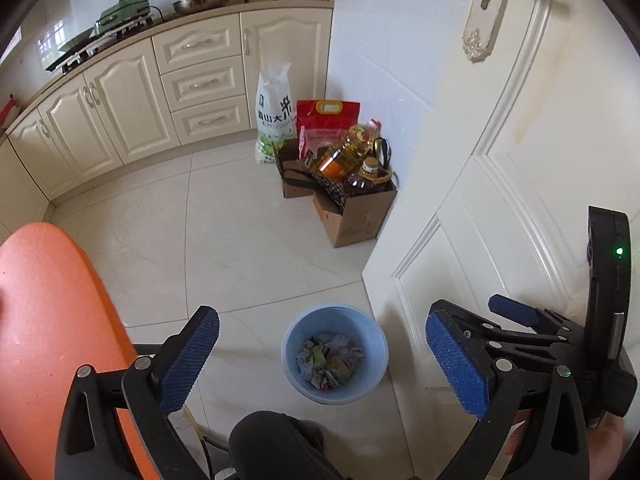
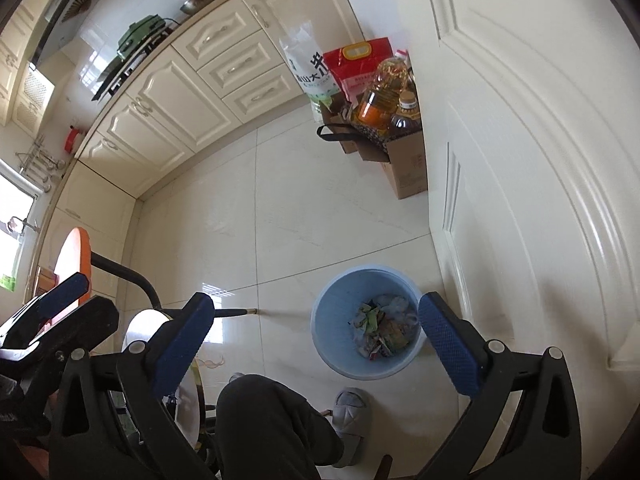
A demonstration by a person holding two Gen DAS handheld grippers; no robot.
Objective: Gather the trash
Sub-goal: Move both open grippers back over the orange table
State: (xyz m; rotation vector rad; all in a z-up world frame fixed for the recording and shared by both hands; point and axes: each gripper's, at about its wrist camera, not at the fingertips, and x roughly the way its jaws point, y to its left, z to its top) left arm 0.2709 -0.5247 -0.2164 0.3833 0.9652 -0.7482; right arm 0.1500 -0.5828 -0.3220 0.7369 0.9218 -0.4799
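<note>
A light blue trash bin (image 1: 372,336) stands on the tiled floor by the white door, with crumpled wrappers and paper (image 1: 329,362) in its bottom. It also shows in the right wrist view (image 2: 332,316), with the trash (image 2: 384,330) inside. My left gripper (image 1: 322,364) is open and empty, held high above the bin. My right gripper (image 2: 316,346) is open and empty, also above the bin. The right gripper's fingers (image 1: 512,314) show at the right edge of the left wrist view.
An orange round table (image 1: 52,328) is at the left. The person's knee (image 2: 268,420) and grey slipper (image 2: 352,408) are below. A cardboard box with oil bottles (image 1: 352,196) and rice bags (image 1: 276,116) stands by the cabinets (image 1: 128,104). The white door (image 1: 500,160) is at the right.
</note>
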